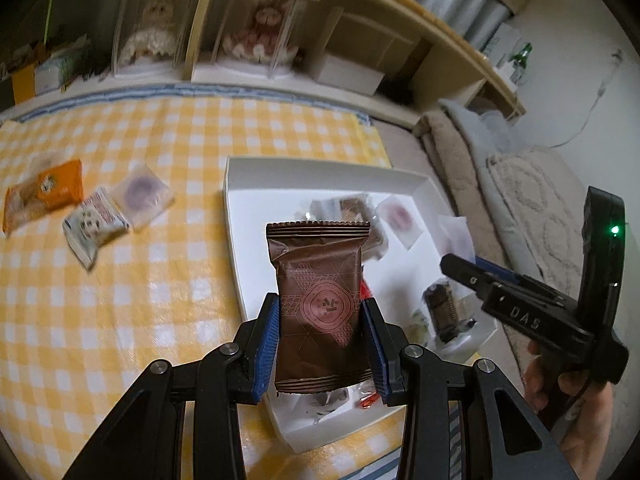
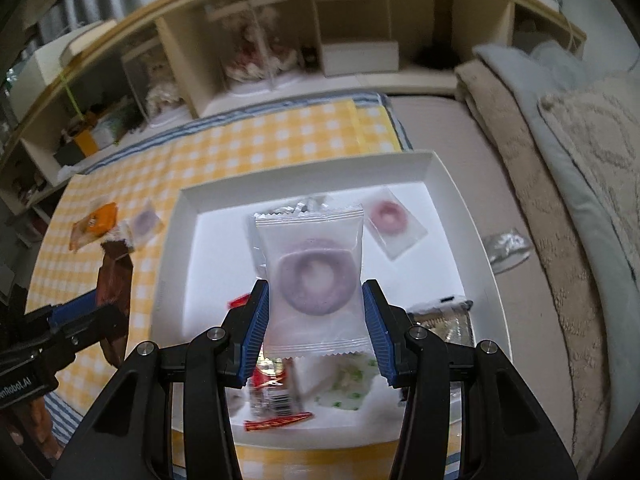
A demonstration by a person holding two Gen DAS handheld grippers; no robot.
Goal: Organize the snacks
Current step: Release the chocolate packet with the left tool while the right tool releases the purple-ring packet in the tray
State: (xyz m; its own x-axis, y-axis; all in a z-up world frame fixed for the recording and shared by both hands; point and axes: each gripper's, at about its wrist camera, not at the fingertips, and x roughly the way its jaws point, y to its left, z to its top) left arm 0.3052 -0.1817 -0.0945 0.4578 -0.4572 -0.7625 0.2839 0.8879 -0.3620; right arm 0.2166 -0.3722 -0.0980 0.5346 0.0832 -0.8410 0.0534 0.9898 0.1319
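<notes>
My left gripper (image 1: 321, 312) is shut on a brown snack packet (image 1: 320, 300) and holds it above the near left part of the white box (image 1: 236, 208). My right gripper (image 2: 316, 312) is shut on a clear packet with a purple ring cookie (image 2: 314, 276), held above the middle of the white box (image 2: 172, 264). The box holds several snacks, among them a pink ring cookie packet (image 2: 394, 222). On the yellow checked cloth (image 1: 140, 300) left of the box lie an orange packet (image 1: 46, 194), a white packet (image 1: 96, 226) and a purple ring packet (image 1: 142, 196).
A low wooden shelf (image 2: 280, 60) with dolls and boxes runs along the back. Folded blankets and a cushion (image 2: 580, 168) lie to the right. A silver wrapper (image 2: 506, 250) lies on the bare surface right of the box.
</notes>
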